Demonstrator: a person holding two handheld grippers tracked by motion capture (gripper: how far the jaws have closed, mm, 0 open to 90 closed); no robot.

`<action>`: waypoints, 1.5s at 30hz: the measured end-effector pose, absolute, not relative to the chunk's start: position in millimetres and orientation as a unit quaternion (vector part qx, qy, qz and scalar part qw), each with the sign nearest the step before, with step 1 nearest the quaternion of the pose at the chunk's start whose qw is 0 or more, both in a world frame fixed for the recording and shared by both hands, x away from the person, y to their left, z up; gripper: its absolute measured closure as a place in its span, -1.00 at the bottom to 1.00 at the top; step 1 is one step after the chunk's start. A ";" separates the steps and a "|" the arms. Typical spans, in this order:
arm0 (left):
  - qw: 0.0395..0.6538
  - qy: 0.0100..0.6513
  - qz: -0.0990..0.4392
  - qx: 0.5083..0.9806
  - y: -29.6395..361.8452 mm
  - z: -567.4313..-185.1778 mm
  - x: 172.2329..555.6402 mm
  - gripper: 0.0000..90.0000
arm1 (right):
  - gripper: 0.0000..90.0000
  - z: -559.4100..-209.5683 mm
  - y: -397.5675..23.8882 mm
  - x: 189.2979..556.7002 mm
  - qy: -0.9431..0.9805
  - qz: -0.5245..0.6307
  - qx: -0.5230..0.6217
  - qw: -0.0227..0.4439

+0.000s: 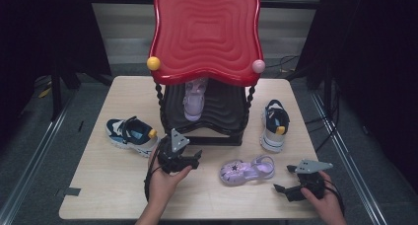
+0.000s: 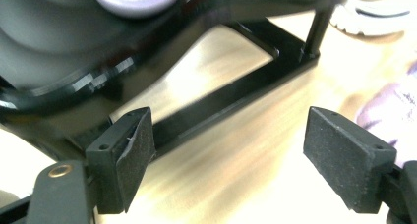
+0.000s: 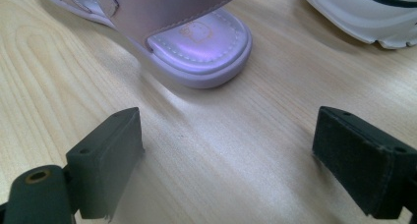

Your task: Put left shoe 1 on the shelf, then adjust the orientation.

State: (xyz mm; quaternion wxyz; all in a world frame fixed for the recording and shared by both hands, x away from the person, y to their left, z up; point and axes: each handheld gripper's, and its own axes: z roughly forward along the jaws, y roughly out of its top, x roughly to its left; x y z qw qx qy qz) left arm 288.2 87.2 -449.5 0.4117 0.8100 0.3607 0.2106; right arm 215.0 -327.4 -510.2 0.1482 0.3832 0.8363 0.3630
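We see the lilac plastic sandal (image 1: pixel 246 169) lying on its sole on the pale wooden table (image 1: pixel 98 185), just in front of the black two-tier shoe rack with the red wavy top (image 1: pixel 206 32), between the two grippers. The left gripper (image 1: pixel 194 161) sits close to the rack's front base with its jaws wide apart and empty, the sandal off to its right. The right gripper (image 1: pixel 280 188) rests farther from the rack, jaws also spread with nothing between them, the sandal's heel (image 3: pixel 201 54) just ahead of them.
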 end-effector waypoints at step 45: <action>0.358 0.354 0.146 0.852 111.9 -505.7 274.1 -0.60 | -0.75 -509.9 -325.9 215.6 0.840 0.362 0.377 0.146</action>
